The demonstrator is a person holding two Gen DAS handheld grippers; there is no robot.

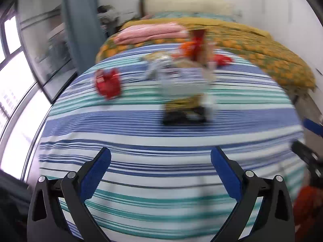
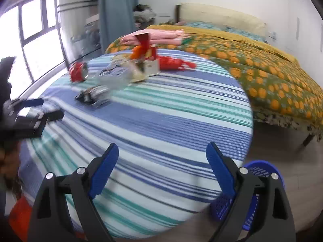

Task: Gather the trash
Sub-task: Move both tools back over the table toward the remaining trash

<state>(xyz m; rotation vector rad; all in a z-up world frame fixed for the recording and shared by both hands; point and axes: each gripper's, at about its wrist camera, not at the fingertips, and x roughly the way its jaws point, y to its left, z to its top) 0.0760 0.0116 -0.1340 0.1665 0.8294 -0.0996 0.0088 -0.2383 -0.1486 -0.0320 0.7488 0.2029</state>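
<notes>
Striped cloth in blue, green and white covers the table (image 2: 153, 121), which stands beside a bed (image 2: 262, 76) under an orange-dotted quilt. Folded pink cloth (image 2: 161, 35) lies on the bed's near corner, a grey-blue curtain (image 2: 117, 10) hangs behind, and windows (image 2: 34, 36) run along the left wall. On the floor by the table's right edge sits a blue basket (image 2: 260, 171), partly hidden by the right claw's finger.

Trash (image 2: 125, 68) lies heaped toward the table's far edge: a red crumpled wrapper (image 1: 108, 83) at the left, a clear plastic bag (image 1: 181, 82) in the middle, a dark, shiny packet (image 2: 92, 96) nearest the front, a white carton with a red top (image 2: 151, 60), something orange, and another red wrapper (image 2: 175, 63) at the right. Blur hides finer detail.

Left claw (image 1: 160, 171) hangs over the table's near edge, tilted down, jaws spread wide with nothing between them. Right claw (image 2: 162, 165) is posed alike near the right edge, also gaping and holding nothing. Both are well apart from the heap.
</notes>
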